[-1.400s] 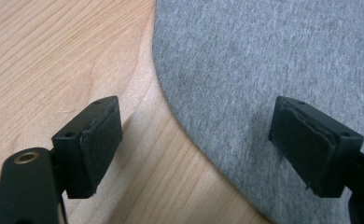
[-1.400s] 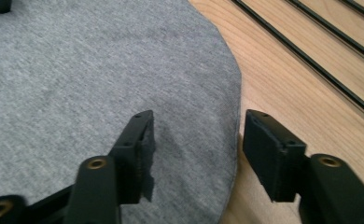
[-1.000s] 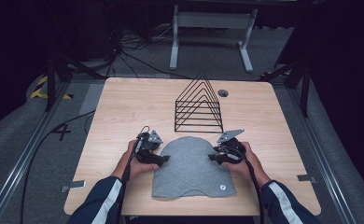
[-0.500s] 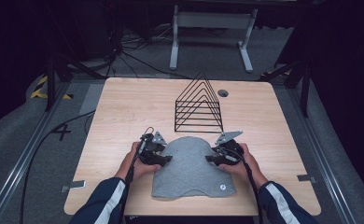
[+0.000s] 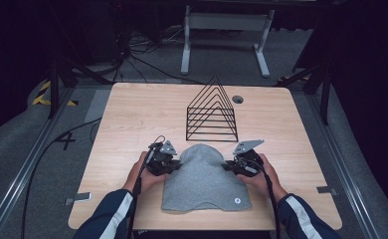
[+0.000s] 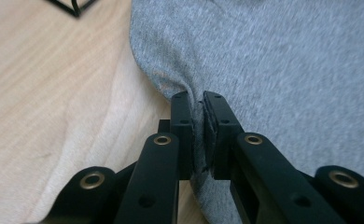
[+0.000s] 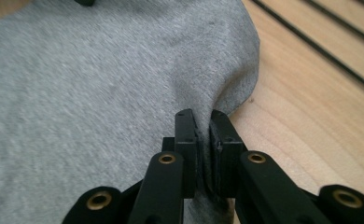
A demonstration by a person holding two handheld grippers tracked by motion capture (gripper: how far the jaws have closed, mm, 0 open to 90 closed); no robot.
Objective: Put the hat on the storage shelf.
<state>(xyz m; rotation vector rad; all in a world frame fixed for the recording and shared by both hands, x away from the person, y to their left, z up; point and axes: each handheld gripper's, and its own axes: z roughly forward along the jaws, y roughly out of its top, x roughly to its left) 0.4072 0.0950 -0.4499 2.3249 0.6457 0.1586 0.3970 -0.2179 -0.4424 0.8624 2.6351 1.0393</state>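
Observation:
A grey knit cloth (image 5: 204,181) lies flat near the front of the wooden table (image 5: 132,114), with a small round white mark near its front right corner. My left gripper (image 5: 174,166) is shut on the cloth's left edge; in the left gripper view the grey cloth (image 6: 283,70) is pinched between the two black jaws of the left gripper (image 6: 196,100). My right gripper (image 5: 228,167) is shut on the cloth's right edge, and the right gripper view has that gripper (image 7: 202,116) squeezing a fold of the cloth (image 7: 101,93).
A black wire rack (image 5: 212,112) of triangular dividers stands just behind the cloth, mid-table. A round cable hole (image 5: 238,99) sits at the back right. Bare wood lies to the left and right of the hands. Cables and a white stand (image 5: 224,30) are on the floor beyond.
Both grippers have slid slightly toward the front of the table while holding the cloth's edges. The cloth has shifted a little with them.

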